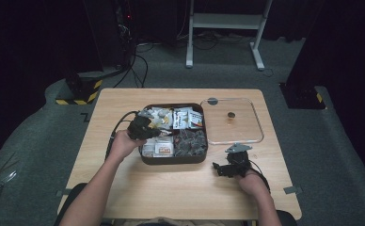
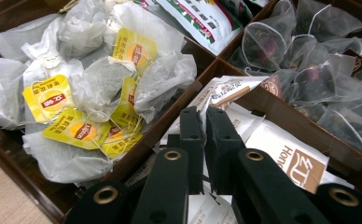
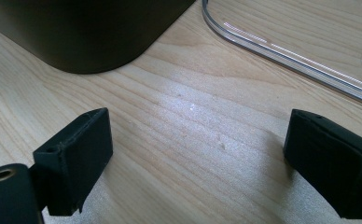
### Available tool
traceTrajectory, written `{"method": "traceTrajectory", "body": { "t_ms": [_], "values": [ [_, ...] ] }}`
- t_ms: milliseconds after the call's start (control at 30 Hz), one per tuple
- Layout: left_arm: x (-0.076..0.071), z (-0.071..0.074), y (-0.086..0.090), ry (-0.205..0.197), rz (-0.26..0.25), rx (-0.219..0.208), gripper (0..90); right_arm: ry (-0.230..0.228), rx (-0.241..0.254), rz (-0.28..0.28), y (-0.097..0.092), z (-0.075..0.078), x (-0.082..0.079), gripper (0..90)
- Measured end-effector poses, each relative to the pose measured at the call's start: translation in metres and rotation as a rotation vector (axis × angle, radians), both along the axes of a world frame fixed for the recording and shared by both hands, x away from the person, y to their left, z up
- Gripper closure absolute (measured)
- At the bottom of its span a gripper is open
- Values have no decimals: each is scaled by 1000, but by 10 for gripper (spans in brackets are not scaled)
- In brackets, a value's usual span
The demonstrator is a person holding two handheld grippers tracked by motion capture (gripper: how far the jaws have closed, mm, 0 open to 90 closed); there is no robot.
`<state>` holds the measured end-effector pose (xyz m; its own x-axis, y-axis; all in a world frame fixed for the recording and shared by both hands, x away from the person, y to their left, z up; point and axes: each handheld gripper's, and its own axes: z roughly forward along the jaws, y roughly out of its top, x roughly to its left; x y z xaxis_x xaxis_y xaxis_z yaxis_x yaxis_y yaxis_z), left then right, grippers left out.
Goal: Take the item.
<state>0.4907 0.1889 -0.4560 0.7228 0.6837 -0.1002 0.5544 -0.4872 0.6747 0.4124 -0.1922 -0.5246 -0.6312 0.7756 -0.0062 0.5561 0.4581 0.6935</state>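
Left gripper view looks straight down my left gripper (image 2: 206,116), whose fingers (image 2: 191,140) are clenched nearly together on the edge of a white tea sachet (image 2: 226,91) in the compartment right beneath them. So the pick looks made, as I judge it; lifting the sachet out and setting it down somewhere is what remains. The sachet beside my fingertips, to their right, reads "Hong" next to a brown square logo (image 2: 291,161). Beyond my fingers on the left lies a heap of paper tea bags with yellow tags (image 2: 48,99) carrying a red and orange emblem, its lettering too small to make out. Farther ahead sit white packets with a red and green band (image 2: 202,18), print unreadable, and to the far right clear pyramid bags (image 2: 305,56) of dark tea.

In the high view the brown tray (image 1: 173,160) stands mid-surface with its clear lid (image 1: 256,136) lying off beside it. My right gripper (image 3: 198,163) rests released on the bare wooden surface (image 3: 188,121), fingers wide apart, with nothing between them, the tray's corner just ahead.
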Motion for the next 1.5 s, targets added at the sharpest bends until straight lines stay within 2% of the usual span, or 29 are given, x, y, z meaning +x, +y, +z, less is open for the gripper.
{"method": "traceTrajectory", "body": {
  "t_ms": [367,467,767,1500],
  "values": [
    [-5,10,12,4,22,-36,861,0,0,0,0,0,0,78],
    [-6,11,14,0,22,-35,862,0,0,0,0,0,0,78],
    [-11,18,26,0,54,-72,861,1,0,0,0,0,0,78],
    [-19,26,56,-4,112,-82,862,0,0,4,0,0,1,77]
  ]
}}
